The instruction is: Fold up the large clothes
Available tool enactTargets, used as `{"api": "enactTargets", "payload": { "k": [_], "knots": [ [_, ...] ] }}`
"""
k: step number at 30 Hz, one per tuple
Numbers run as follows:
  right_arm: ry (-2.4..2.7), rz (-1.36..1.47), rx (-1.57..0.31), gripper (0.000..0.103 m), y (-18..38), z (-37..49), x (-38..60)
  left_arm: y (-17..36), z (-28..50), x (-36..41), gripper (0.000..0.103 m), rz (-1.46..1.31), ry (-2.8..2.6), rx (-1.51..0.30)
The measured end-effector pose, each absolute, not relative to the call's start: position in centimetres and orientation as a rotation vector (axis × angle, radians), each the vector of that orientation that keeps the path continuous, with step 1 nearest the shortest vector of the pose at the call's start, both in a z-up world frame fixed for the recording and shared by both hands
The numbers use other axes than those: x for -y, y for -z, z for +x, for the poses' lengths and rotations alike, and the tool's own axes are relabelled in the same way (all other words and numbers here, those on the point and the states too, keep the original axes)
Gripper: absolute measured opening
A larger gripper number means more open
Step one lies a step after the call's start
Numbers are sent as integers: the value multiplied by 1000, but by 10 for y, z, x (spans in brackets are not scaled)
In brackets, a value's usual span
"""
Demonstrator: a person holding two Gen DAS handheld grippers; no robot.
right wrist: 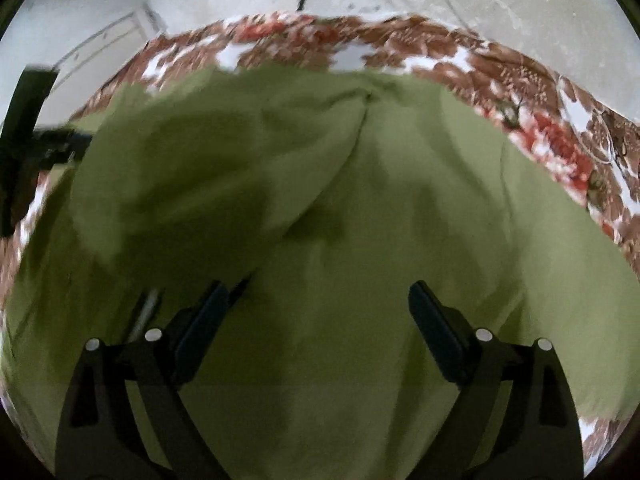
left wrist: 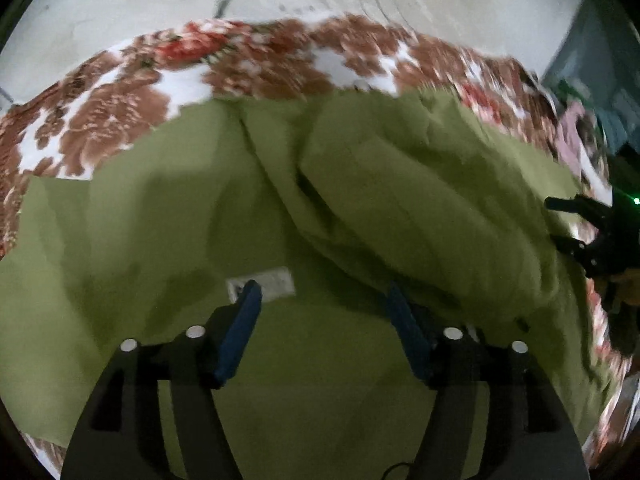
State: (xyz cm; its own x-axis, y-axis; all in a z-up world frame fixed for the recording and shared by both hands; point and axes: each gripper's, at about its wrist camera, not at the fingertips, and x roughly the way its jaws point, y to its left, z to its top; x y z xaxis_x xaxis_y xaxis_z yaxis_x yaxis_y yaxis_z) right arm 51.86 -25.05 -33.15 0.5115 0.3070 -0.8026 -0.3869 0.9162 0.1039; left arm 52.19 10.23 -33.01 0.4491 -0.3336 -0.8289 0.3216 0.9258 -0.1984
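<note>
Looking through left wrist view: left gripper [left wrist: 322, 296] seen with jaws apart, nothing held, poised over green garment [left wrist: 400, 184] spread on floral sheet [left wrist: 120, 92]; white label [left wrist: 272, 282] seen by left fingertip. Right wrist view: right gripper [right wrist: 318, 296] seen wide open, empty, above same green garment [right wrist: 400, 220], folds bunched at left.

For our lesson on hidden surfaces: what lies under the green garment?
Under the green garment lies a floral cloth, brown, red and white, showing past its far and side edges. Beyond that is pale floor. What the floral cloth rests on, and anything beneath the garment's middle, is covered.
</note>
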Motion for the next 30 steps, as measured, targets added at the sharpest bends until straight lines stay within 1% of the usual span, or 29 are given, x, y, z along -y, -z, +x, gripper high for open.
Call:
{"api": "enactTargets", "payload": {
  "k": [2,5,7,10,11,12,14,15,16,17,18,19,20,22,27,30],
  "knots": [
    [-412,-21,-952,93,323,552,251,321,539,-120,68,-129,370,-1014],
    [-406,84,-1023,93,328,614,247,324,580,-140,69,-283,338,-1030],
    [-424,157,-1068,93,335,658,240,332,608,-145,69,-362,341,-1042],
    [-442,163,-1102,93,347,700,224,351,650,-148,68,-483,358,-1063],
    [-455,173,-1114,92,350,708,220,358,660,-148,67,-500,360,-1068],
    [-468,182,-1124,89,354,714,216,362,666,-145,67,-511,365,-1075],
    [-504,187,-1150,69,364,724,207,375,680,-138,63,-517,388,-1102],
    [-510,180,-1160,66,369,728,204,380,686,-135,55,-510,401,-1113],
    [-518,179,-1163,60,372,730,202,386,691,-130,44,-498,417,-1131],
    [-537,179,-1157,50,375,732,201,391,695,-124,35,-488,442,-1148],
    [-537,168,-1142,45,375,732,201,393,699,-118,19,-462,455,-1158],
    [-530,159,-1125,33,375,733,203,392,702,-114,8,-427,456,-1151],
    [-523,160,-1106,19,374,734,207,390,706,-112,4,-423,469,-1144],
    [-506,166,-1086,17,370,738,213,381,715,-113,3,-416,474,-1110],
    [-506,99,-1038,17,355,760,214,363,744,-111,3,-346,461,-1077],
    [-477,40,-1004,17,359,772,209,364,763,-105,3,-277,422,-1064]
  ]
}}
